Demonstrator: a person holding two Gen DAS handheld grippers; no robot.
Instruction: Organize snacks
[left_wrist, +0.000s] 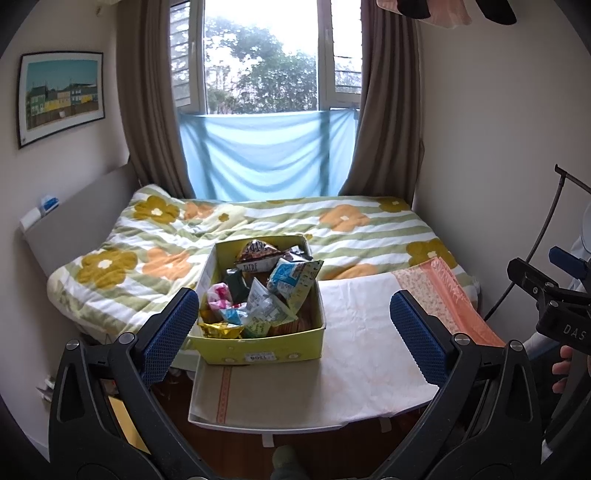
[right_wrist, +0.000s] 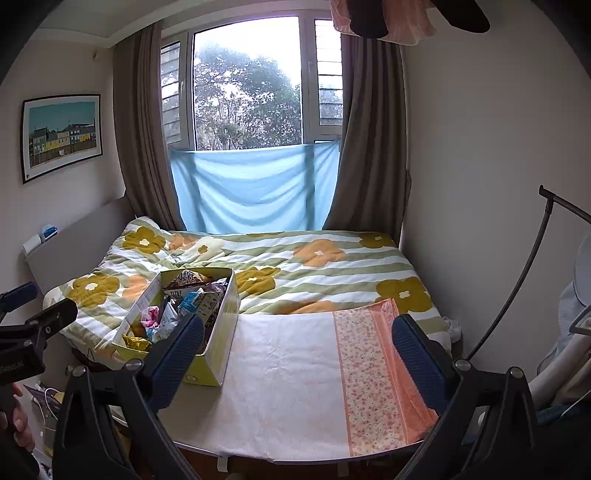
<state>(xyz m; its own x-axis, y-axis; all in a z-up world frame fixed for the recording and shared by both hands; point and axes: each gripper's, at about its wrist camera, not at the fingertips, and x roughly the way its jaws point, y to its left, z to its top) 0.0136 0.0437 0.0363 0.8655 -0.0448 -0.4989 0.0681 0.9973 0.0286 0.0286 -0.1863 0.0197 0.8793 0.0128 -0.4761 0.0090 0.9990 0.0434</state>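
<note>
A yellow box (left_wrist: 258, 343) crammed with snack packets (left_wrist: 258, 291) sits at the left end of a cloth-covered counter (left_wrist: 365, 332), its far end against the flower-print bed (left_wrist: 147, 236). The left gripper (left_wrist: 295, 328) and right gripper (right_wrist: 299, 354) hover at the counter's near edge, fingers spread wide, holding nothing. To the box's right the cloth lies bare up to its orange border (right_wrist: 373, 373).

Both wrist views face the window from the bedside, sharing the snack box (left_wrist: 258, 306) (right_wrist: 181, 321)
</note>
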